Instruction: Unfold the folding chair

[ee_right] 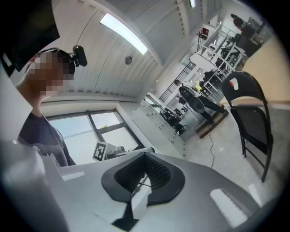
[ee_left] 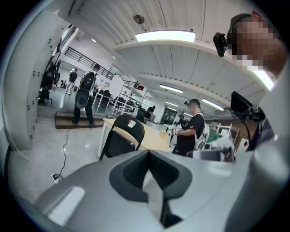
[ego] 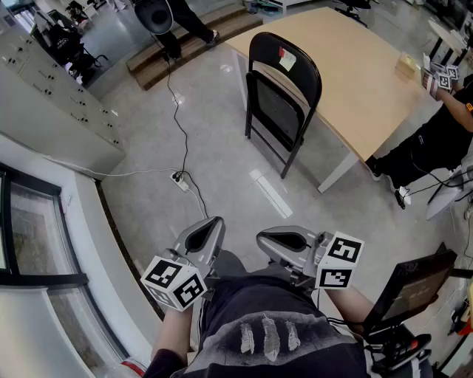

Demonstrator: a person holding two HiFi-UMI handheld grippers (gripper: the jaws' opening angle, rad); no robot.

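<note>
The black folding chair (ego: pixel 283 96) stands folded flat on the grey floor, leaning against the edge of a wooden table (ego: pixel 362 81). A small label sits on its backrest. Both grippers are held close to my body, well short of the chair. My left gripper (ego: pixel 212 224) is shut with nothing between its jaws. My right gripper (ego: pixel 267 238) is shut and empty too. The left gripper view shows the chair (ee_left: pixel 122 138) ahead beyond the closed left gripper (ee_left: pixel 148 156). In the right gripper view the chair (ee_right: pixel 251 113) is at the right edge, beside the closed right gripper (ee_right: pixel 146 163).
A person in black (ego: pixel 436 136) stands at the table's right side. A power strip (ego: pixel 181 181) with a black cable lies on the floor between me and the chair. A grey cabinet (ego: pixel 52 96) lines the left. Another person (ego: pixel 177 22) stands on a wooden step far back.
</note>
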